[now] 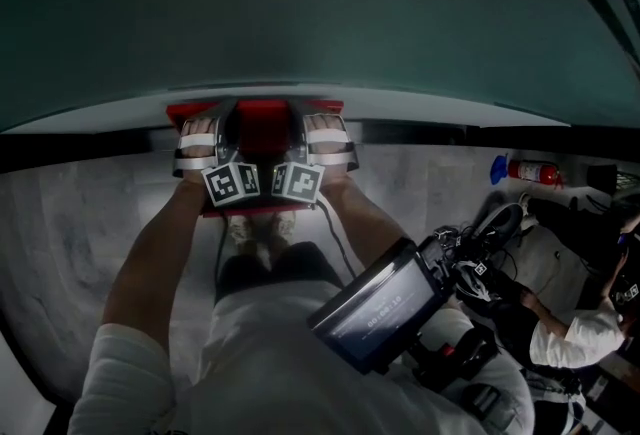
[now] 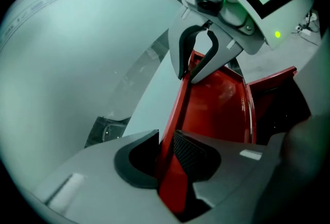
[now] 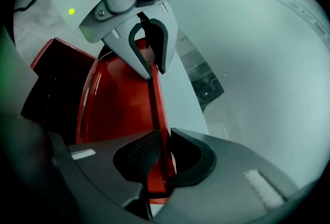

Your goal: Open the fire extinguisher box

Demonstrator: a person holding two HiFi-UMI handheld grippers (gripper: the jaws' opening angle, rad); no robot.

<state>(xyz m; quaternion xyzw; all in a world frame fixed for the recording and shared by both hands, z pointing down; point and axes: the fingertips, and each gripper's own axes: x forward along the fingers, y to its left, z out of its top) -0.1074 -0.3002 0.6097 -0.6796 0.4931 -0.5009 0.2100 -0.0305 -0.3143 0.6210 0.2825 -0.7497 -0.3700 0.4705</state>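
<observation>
The red fire extinguisher box (image 1: pixel 262 128) stands on the floor against the pale wall, straight ahead of me. Both grippers hold the thin front edge of its red lid (image 2: pixel 178 109), side by side. The left gripper (image 1: pixel 212 151) is shut on that edge, which runs up between its jaws (image 2: pixel 166 148). The right gripper (image 1: pixel 322 151) is shut on the same edge (image 3: pixel 157 109), which runs up between its own jaws (image 3: pixel 162 152). Each gripper view shows the other gripper clamped further along the edge. The glossy red inner face (image 3: pixel 118 99) shows behind it.
A pale curved wall (image 1: pixel 300 3) rises behind the box, with a dark strip at its foot. A loose red extinguisher (image 1: pixel 537 171) lies on the grey floor at the right. A second person (image 1: pixel 575 328) with gear and a dark screen (image 1: pixel 385 308) is at the lower right.
</observation>
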